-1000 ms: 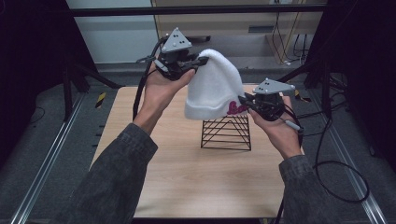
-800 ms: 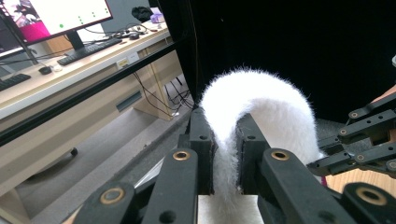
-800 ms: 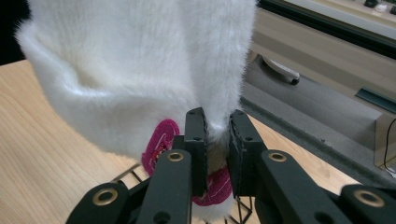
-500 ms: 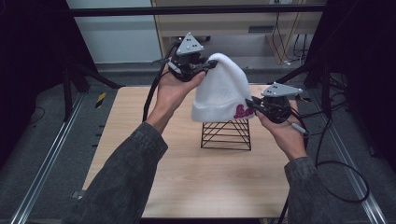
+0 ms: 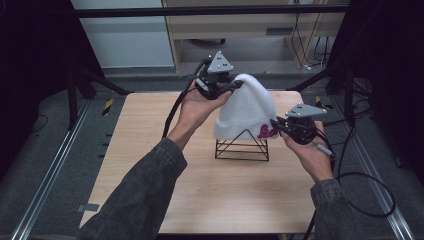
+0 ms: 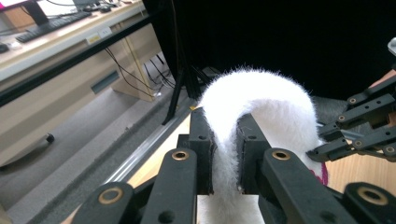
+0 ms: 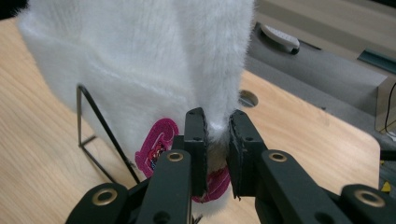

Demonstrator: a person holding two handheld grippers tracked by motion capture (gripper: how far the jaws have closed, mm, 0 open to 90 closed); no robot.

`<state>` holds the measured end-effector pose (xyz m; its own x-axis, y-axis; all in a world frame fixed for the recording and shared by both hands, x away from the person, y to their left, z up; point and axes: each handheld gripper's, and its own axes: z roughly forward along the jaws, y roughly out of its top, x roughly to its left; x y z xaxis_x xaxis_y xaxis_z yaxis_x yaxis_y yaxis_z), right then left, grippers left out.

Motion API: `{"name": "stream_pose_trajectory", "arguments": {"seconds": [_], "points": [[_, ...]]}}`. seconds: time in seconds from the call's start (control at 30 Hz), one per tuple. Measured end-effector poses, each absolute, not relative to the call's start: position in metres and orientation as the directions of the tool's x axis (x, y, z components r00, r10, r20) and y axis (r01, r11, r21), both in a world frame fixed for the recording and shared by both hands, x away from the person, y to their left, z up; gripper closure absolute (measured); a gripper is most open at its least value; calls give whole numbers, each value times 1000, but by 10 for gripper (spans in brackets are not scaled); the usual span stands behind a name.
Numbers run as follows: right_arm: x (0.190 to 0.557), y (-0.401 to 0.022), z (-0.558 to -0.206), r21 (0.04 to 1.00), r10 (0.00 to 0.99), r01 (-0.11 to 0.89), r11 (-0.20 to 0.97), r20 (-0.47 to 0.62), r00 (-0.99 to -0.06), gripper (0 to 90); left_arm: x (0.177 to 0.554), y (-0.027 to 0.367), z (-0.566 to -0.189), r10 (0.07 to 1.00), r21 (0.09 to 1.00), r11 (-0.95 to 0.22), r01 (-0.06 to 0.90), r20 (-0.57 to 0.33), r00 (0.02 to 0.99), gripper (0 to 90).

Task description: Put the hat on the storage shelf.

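Both my claws clamp the white hat [image 5: 247, 112]: left claw [image 5: 235, 86] at its crown, right claw [image 5: 276, 125] at its brim. Since a second ago it has sunk at frame centre onto the wire stand [image 5: 242, 148]. Nearly seated, I judge.

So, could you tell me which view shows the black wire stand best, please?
The high view: the whole wire stand shows on the table, its peak under the white hat. The right gripper view catches one slanted rod beside the hat; in the left gripper view the hat covers it.

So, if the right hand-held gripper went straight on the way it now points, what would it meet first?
The right hand-held gripper is already shut on the white hat, so it would push further into the hat. Behind that, probably the black wire stand, though depth is unclear.
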<state>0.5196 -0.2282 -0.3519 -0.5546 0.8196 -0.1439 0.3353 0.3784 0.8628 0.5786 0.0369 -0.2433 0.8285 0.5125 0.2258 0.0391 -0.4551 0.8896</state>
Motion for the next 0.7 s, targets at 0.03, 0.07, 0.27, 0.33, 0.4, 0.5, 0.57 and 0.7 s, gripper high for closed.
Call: {"name": "stream_pose_trajectory", "arguments": {"seconds": [0.03,0.07,0.27,0.33,0.4,0.5,0.57,0.7], "points": [[519,-229,-355,859,820,340,382,-145,-554,793,579,37,-243,513,890,-455,39,226,828,797],[519,-229,-355,859,820,340,382,-145,-554,793,579,36,-247,507,884,-465,40,229,831,797],[515,-231,-374,843,820,370,390,-134,-557,791,578,31,-264,494,868,-493,60,222,841,796],[514,-231,-380,832,818,384,399,-134,-560,791,577,29,-269,484,860,-506,65,221,847,796],[513,-231,-385,828,817,390,404,-134,-561,791,576,26,-274,477,854,-516,62,226,849,796],[512,-232,-390,824,817,402,399,-121,-564,791,574,25,-277,472,850,-523,59,232,850,796],[512,-232,-394,822,816,409,397,-113,-567,791,574,25,-281,471,847,-527,69,223,854,794],[512,-230,-399,812,815,421,404,-111,-568,791,574,27,-288,473,841,-534,87,212,855,793]]}}
